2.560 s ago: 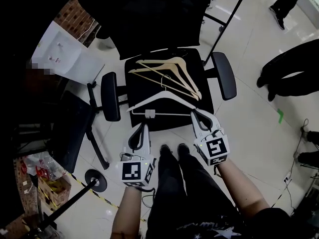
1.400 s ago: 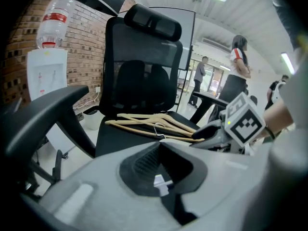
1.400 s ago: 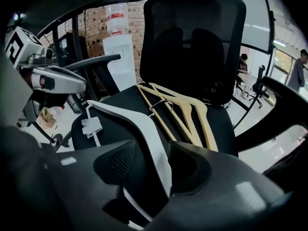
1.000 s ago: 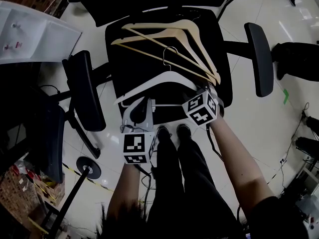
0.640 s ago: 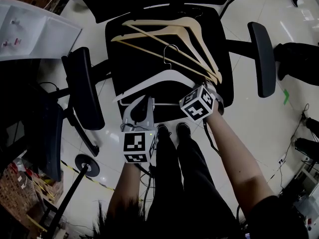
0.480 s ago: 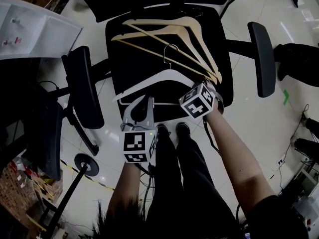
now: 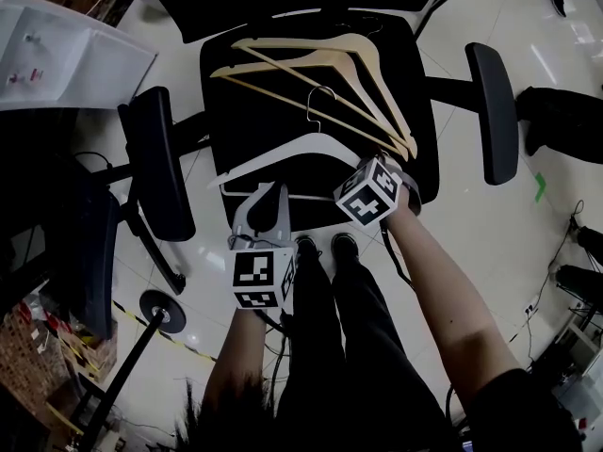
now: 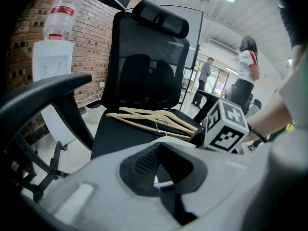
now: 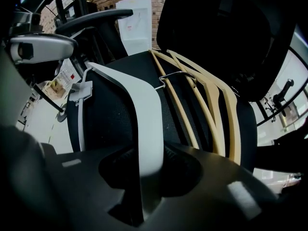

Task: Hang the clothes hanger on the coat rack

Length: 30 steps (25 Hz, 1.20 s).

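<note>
In the head view, the white hanger point(image 7: 283, 153) is lying flat on the black chair seat point(image 7: 254, 111), just in front of two wooden hangers point(image 7: 389, 102). Its long axis is running across the front of the seat from lower left to right, and its metal hook point(image 7: 314, 111) is pointing up the picture toward the backrest. The right gripper point(image 7: 386, 165) is coming down steeply on the right end of the hanger, while the left gripper point(image 7: 277, 190) is hovering at the seat's front edge beside the hanger's lower bar. No coat rack is showing that I can be sure of. In the left gripper view, the jaws are meeting at their tips and clamping nothing. Only a scrap of white is peeking through the hollow behind them, and the hook and wooden hangers are lying beyond. In the right gripper view, the jaws are closing on the hanger's broad white arm. The arm is running straight up between them, and the pads look to be meeting its sides. A clip point(image 9: 81, 91) is sitting on the far end. The hanger is looking light, stiff and smooth, so I am judging it easy to lift but apt to slip or swing when held this far out. A hold nearer the neck, under the hook, would probably be steadying it better.
</note>
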Available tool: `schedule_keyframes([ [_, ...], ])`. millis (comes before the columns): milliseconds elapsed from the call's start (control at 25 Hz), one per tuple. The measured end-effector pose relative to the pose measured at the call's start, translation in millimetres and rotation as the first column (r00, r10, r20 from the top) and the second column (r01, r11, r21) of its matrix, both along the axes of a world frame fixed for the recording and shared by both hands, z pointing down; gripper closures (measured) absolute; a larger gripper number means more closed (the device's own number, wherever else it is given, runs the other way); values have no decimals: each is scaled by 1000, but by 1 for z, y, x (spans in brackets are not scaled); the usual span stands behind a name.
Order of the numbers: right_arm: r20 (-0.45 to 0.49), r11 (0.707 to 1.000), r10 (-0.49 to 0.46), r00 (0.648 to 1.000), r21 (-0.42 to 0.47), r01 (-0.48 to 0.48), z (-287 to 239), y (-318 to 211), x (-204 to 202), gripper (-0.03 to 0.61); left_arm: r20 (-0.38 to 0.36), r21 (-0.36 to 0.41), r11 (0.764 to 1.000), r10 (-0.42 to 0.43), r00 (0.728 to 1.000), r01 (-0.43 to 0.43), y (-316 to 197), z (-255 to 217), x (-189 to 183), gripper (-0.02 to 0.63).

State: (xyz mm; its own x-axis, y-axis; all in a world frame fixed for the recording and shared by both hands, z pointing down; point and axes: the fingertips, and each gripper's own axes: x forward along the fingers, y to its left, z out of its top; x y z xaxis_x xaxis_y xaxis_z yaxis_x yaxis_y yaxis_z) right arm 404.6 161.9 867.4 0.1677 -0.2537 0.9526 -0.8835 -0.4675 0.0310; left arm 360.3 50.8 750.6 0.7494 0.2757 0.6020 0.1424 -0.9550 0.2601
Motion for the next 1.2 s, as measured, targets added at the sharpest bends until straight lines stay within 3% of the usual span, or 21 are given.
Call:
schedule_keyframes([
  [480, -70, 998, 27, 997, 59, -22, -26, -3, -3, 471, -31, 20, 999, -30, 999, 30, -1, -18, -8, 609],
  [840, -118, 998, -2, 993, 62, 10, -57, 12, -12, 477, -152, -3, 998, -67, 986, 67, 11, -82, -3, 609],
  [1200, -176, 983, -46, 983, 166, 76, -125, 27, -27, 483, -211, 14, 993, -115, 971, 120, 15, -135, -22, 609],
])
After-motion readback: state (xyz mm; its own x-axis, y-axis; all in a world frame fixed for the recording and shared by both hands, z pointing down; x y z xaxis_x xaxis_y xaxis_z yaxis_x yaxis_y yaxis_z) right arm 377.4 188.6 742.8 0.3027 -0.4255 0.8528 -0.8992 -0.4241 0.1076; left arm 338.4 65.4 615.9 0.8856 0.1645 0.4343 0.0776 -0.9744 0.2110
